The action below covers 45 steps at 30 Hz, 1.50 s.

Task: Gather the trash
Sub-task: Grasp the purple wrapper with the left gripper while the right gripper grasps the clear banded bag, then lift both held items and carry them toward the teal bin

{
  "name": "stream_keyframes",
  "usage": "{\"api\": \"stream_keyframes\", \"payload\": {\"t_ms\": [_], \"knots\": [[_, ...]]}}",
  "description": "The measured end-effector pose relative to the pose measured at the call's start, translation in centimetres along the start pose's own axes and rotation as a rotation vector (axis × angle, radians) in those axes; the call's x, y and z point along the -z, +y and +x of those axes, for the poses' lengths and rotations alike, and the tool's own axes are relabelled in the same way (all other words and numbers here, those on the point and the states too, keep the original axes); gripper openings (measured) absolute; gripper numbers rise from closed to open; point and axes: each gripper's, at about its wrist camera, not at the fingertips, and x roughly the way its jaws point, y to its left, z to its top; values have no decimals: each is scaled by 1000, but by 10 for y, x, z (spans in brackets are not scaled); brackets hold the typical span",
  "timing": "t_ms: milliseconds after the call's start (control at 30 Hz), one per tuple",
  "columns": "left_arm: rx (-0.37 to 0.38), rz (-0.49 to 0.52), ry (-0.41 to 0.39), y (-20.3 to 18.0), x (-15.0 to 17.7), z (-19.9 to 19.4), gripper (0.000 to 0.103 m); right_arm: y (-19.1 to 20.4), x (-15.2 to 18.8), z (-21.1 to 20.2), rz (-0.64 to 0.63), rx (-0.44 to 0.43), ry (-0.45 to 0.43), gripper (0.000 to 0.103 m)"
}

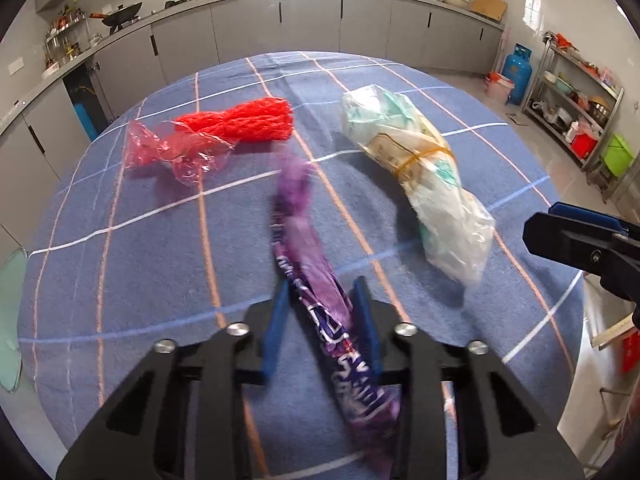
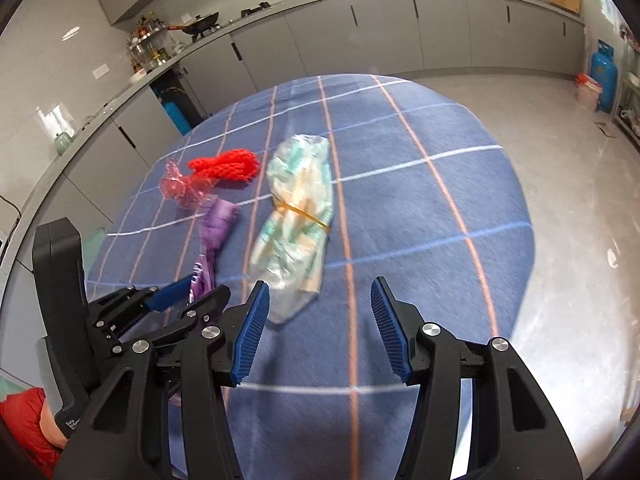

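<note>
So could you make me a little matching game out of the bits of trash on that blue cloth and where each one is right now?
Things:
1. purple wrapper
2. red net bundle
3. clear bag of papers
4. pink cellophane

States:
A. tied round with a yellow rubber band
B. crumpled, touching the red net's near-left end
C. held between the left tongs
D. lying at the far left of the cloth

Pairs: 1-C, 2-D, 3-A, 4-B
</note>
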Motion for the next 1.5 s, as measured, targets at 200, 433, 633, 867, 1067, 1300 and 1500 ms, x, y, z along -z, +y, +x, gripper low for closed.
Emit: {"api": "stream_keyframes", "payload": {"t_ms": [200,433,633,867,1067,1300,1500], "knots": [[-27,-29,-17,21,-7,-1,22,16,-17,23,-10,-24,4,54],[-60,-66,-6,45,-14,5,22,20,-23,59,19,11,66,53],[-51,-56,-10,48,-12,8,22,20,-16,70,-1,50,79,33],[-23,-78,-22,53,-8,5,22,30,-1,44,-41,77,58,31],[-6,-91,-31,59,-1,-4,22,40,14,27,-41,53,64,31],[-33,-101,-102,78,6,-35,22,72,18,24,-83,13,61,31],[-83,-125,-140,103,16,-54,22,100,22,30,-124,-14,70,31]]}}
